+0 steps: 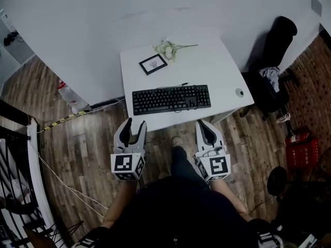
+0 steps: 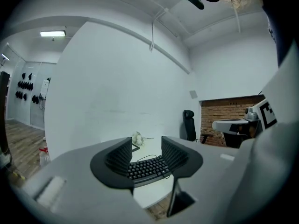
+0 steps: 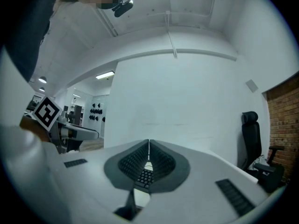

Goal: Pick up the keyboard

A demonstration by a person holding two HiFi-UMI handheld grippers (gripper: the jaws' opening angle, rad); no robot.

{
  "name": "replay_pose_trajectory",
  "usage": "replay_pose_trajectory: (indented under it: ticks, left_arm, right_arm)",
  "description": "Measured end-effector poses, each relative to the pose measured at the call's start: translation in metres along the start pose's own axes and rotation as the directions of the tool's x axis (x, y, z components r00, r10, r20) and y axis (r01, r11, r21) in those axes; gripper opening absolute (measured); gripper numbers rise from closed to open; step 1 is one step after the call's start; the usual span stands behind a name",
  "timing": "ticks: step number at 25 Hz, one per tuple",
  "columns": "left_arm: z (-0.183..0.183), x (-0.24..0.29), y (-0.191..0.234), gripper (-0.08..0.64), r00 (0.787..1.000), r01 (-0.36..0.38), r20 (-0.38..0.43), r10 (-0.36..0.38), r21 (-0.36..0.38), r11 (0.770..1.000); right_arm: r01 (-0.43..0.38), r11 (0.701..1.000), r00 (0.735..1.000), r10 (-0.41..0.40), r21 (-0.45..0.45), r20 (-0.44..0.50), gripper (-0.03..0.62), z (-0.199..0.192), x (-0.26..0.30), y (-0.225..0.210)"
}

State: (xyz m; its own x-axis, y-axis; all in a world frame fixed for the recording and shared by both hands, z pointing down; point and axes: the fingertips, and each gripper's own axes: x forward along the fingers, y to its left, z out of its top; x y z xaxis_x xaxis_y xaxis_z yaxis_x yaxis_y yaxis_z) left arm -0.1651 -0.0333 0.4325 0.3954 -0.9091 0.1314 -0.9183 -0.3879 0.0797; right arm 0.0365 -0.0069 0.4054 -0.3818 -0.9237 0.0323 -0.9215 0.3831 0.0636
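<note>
Head view: the black keyboard (image 1: 171, 98) lies flat on the white table (image 1: 222, 68), just ahead of both pairs of fingers and touching neither. The left gripper (image 1: 135, 123) has its fingers partly spread, with nothing between the pads. The right gripper (image 1: 203, 124) has its fingers pressed together, empty. Farther beyond the fingertips lie a framed picture (image 1: 153, 64) and what may be white flowers (image 1: 168, 49).

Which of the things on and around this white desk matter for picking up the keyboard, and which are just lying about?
For the job:
keyboard
left tool, open
right tool, shut
table it lies on

Just lying about:
picture frame
flowers
small round object
black chair
red crate
</note>
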Motion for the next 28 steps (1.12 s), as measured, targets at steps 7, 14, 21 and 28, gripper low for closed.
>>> replay_pose_trajectory:
  ticks: [7, 14, 21, 28]
  left_arm:
    - [-0.014, 0.06, 0.023, 0.204, 0.998, -0.045, -0.035, 0.045, -0.006, 0.999]
    - [-0.038, 0.114, 0.047, 0.21, 0.987, -0.071, -0.144, 0.073, 0.021, 0.997]
    - [-0.083, 0.143, 0.078, 0.221, 0.959, -0.122, -0.253, 0.126, 0.031, 0.992]
    - [-0.137, 0.161, 0.1, 0.258, 0.914, -0.12, -0.397, 0.081, -0.075, 0.99]
  right_arm:
    - [-0.067, 0.998, 0.998, 0.067, -0.01, -0.01, 0.012, -0.011, 0.063, -0.036]
    - [-0.168, 0.985, 0.983, 0.165, -0.041, -0.079, 0.012, -0.023, 0.125, -0.067]
    - [-0.281, 0.957, 0.955, 0.271, -0.077, -0.118, 0.012, -0.049, 0.169, -0.087]
    - [-0.315, 0.947, 0.941, 0.303, -0.064, -0.15, 0.012, -0.071, 0.197, -0.097]
